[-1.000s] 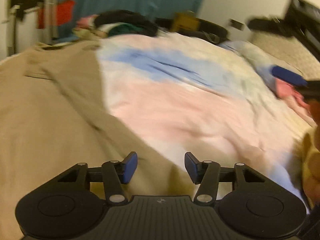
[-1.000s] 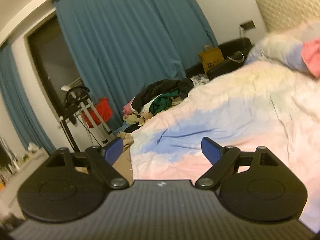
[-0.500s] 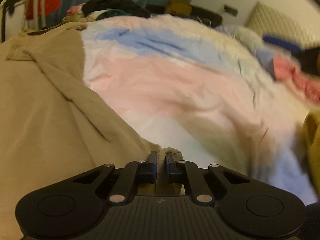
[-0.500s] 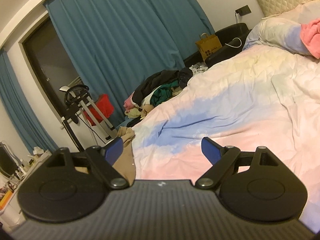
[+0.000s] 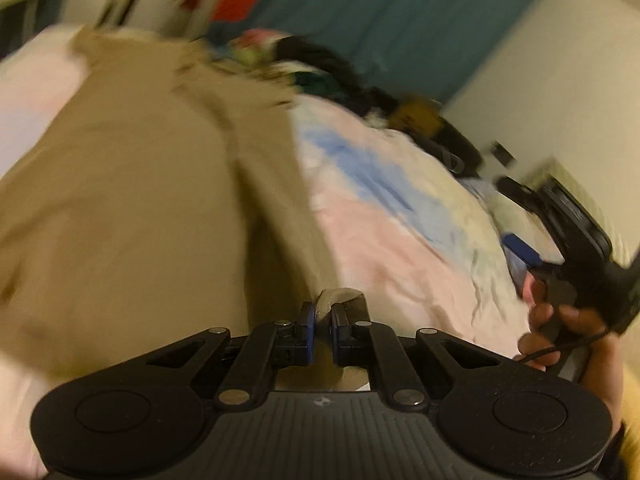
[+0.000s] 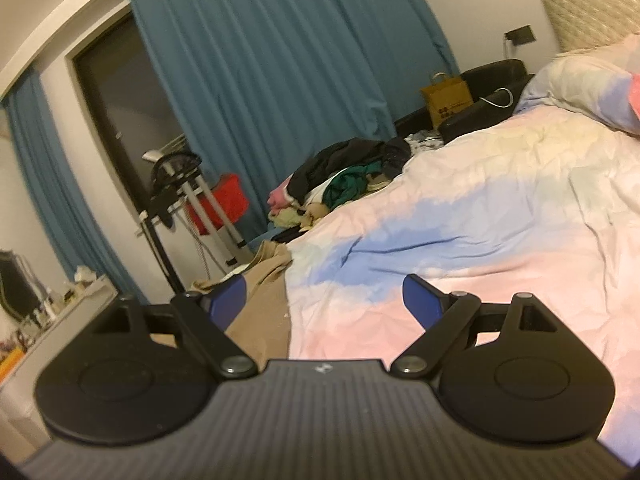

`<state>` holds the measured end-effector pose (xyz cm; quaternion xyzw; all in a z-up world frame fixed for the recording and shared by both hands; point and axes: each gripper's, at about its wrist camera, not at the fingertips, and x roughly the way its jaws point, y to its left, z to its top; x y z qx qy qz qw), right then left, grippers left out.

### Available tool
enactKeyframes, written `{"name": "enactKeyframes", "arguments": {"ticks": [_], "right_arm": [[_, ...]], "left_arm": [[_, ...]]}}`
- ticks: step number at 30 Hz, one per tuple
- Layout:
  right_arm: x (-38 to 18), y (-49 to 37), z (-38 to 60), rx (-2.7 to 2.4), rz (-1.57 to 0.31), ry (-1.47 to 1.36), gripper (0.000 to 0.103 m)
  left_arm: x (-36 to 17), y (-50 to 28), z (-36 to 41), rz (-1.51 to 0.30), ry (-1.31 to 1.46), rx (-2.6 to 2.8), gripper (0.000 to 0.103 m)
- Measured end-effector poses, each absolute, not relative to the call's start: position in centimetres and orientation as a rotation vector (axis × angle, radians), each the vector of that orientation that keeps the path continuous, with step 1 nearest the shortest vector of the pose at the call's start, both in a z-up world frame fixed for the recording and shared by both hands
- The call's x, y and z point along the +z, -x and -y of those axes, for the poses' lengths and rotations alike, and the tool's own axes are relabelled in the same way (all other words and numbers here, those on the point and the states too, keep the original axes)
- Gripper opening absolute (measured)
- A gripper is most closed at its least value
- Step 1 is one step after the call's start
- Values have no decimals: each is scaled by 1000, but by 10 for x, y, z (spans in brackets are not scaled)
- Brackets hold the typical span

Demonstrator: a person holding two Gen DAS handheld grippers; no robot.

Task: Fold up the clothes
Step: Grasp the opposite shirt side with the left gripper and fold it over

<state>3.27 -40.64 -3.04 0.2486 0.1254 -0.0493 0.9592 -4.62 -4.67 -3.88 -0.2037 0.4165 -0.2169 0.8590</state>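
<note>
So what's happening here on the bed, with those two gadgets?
A person is folding clothes with a hand-held gripper in each hand. The left hand-held gripper is shut on an edge of the tan garment, which is spread over the pastel duvet. The right hand-held gripper is open and holds nothing. A pile of clothes sits at the bed's far edge.

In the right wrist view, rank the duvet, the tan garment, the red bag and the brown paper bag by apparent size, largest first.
1. duvet
2. tan garment, partly hidden behind the gripper
3. and 4. red bag and brown paper bag: similar, and the paper bag stands farther away, so unranked.
</note>
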Motion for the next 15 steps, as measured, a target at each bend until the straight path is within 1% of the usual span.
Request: {"name": "enactKeyframes", "arguments": {"ticks": [2,5,8,9,10,11,12,13,14,15], "right_arm": [[-30,-35,396,-87,-272,-476,87],[-31,-39,374,-51,-305,-405,86],[-33,-41,351,-10,-339,-324,86],[-34,-42,345,2,-348,-306,86],[-35,-42,340,15,-357,-293,86],[-36,-43,337,24,-366,-287,86],[-36,-44,333,33,-375,-281,86],[-37,-45,330,42,-384,-276,86],[-38,-46,329,47,-390,-276,86],[-38,-47,328,52,-396,-277,86]], "left_arm": [[-52,41,33,-946,458,-406,8],[-68,34,23,-1018,428,-350,9],[-73,29,14,-1061,464,-356,14],[-73,28,10,-1066,483,-359,17],[-72,27,7,-1070,500,-360,27],[-71,27,3,-1074,517,-362,34],[-70,27,0,-1074,525,-363,47],[-69,29,-3,-1069,534,-362,54],[-69,31,-6,-1063,543,-360,57],[-70,31,-9,-1060,556,-349,63]]}}
